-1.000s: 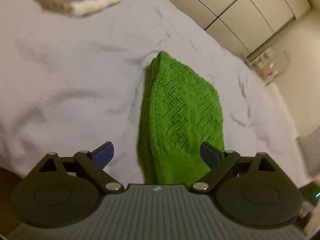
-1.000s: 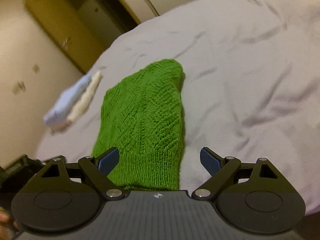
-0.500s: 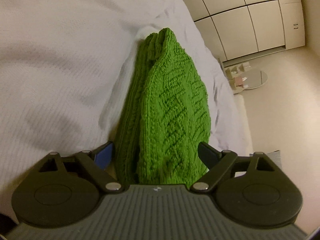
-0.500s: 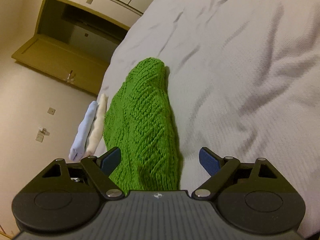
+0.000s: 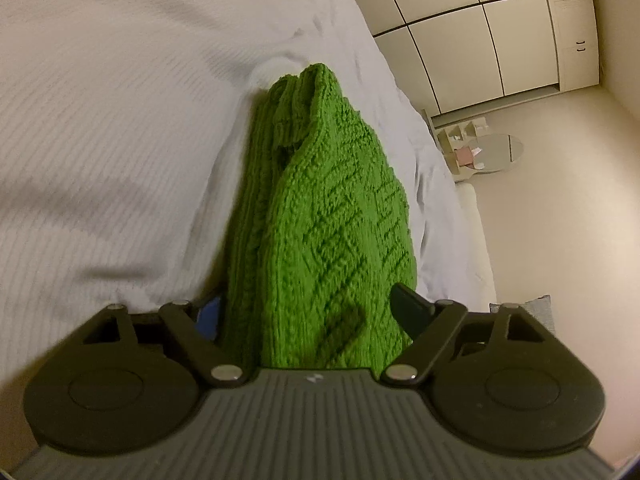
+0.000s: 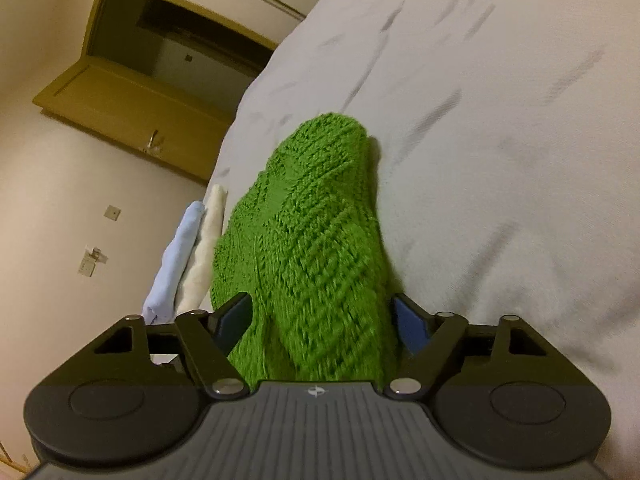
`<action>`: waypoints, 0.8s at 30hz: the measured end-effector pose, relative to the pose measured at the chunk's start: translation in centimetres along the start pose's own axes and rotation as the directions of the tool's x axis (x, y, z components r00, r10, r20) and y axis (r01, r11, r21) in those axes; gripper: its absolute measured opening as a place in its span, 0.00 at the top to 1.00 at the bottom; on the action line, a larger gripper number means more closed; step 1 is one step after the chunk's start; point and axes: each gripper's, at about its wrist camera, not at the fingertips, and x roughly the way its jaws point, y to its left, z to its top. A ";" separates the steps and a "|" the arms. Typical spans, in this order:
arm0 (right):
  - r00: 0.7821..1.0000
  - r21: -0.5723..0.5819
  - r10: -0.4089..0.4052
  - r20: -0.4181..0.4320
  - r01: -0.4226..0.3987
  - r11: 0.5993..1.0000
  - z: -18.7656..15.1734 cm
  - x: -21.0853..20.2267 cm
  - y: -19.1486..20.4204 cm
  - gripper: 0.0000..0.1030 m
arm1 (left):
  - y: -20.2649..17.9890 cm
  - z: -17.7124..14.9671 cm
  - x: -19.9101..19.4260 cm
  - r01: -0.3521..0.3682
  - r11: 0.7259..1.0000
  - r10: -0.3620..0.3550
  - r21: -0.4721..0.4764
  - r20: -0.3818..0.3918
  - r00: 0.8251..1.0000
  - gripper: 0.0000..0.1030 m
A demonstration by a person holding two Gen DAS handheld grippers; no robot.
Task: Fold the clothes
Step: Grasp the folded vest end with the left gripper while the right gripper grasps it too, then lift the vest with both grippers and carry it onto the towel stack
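Plainly, no readable writing or brand name shows in either view; each gripper body carries only a tiny pale emblem at the middle of its ribbed front edge, too small to make out.

From the left wrist view, the left gripper (image 5: 308, 312) has its jaws closing around one end of a folded green cable-knit sweater (image 5: 328, 216), which lies on a bed covered by a white ribbed bedspread (image 5: 104, 152). The knit fills the gap between the blue-padded fingers (image 5: 408, 308), but whether the pads press on it yet I cannot tell. To the right of the bed stand cream wardrobe doors (image 5: 480, 40), and on the pale floor a small round mirror (image 5: 496, 152) sits among some small clutter.

From the right wrist view, a brown wooden door (image 6: 132, 92) stands open on the left. Nearer, a folded pale blue garment (image 6: 176, 256) and a folded cream garment (image 6: 208, 248) lie side by side at the bed's edge, just beside the sweater (image 6: 312, 240). The right gripper (image 6: 324, 320) is likewise closing, with the sweater's other end between its fingers (image 6: 412, 324); firm contact is unclear through the blur.
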 end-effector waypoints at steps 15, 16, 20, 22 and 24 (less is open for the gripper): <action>0.979 0.025 0.060 -0.193 -0.057 0.998 3.8 4.6 -1.3 0.58 | -1.0 3.1 4.1 -0.060 0.997 0.055 -0.040 -0.117 0.992 0.68; 0.977 0.033 0.043 -0.209 -0.037 0.999 4.1 4.5 -0.7 0.59 | -1.5 3.1 3.9 -0.089 0.995 0.084 -0.043 -0.120 0.989 0.69; 0.961 0.062 -0.020 -0.274 0.038 0.997 5.3 4.2 1.5 0.62 | -5.3 3.5 2.8 -0.208 0.978 0.204 -0.020 -0.127 0.971 0.73; 0.953 0.070 -0.017 -0.303 0.040 0.997 6.2 3.6 3.3 0.62 | -7.4 3.8 1.8 -0.240 0.970 0.234 -0.036 -0.128 0.964 0.73; 0.944 0.078 -0.013 -0.331 0.041 0.996 7.1 3.0 5.1 0.62 | -9.6 4.2 0.4 -0.260 0.964 0.251 -0.063 -0.123 0.960 0.73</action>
